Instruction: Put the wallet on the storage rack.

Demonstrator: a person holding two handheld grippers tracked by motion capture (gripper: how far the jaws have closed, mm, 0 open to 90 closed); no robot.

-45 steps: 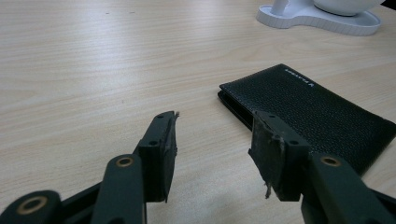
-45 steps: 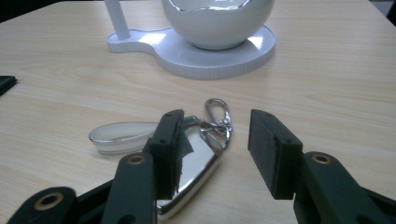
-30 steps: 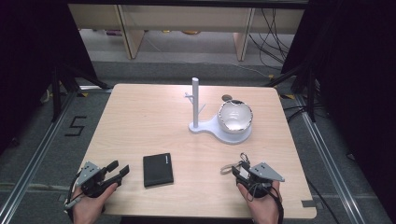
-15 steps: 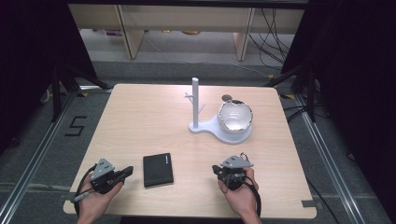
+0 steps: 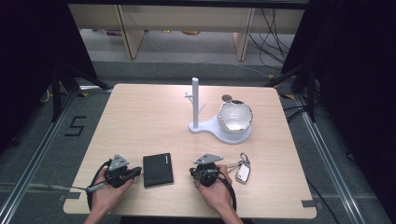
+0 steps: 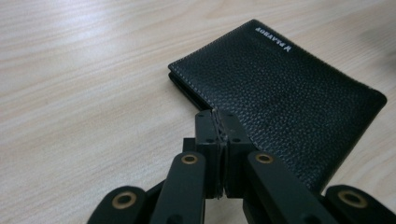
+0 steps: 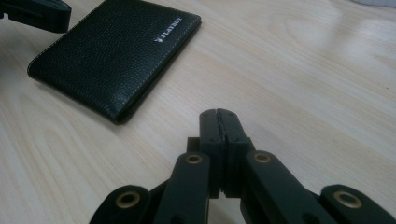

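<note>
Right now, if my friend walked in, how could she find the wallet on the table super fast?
Start at the light wooden table and look along its near edge, where the person's two hands come in. The wallet lies flat between the left gripper and the right gripper. It is the flat black pebbly leather rectangle with small white lettering, unlike the shiny keys or the white stand farther back.

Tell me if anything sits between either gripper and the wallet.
Nothing visible does. The wallet lies flat on bare table between the left gripper and right gripper, both shut. The keys lie on the right gripper's far side.
</note>
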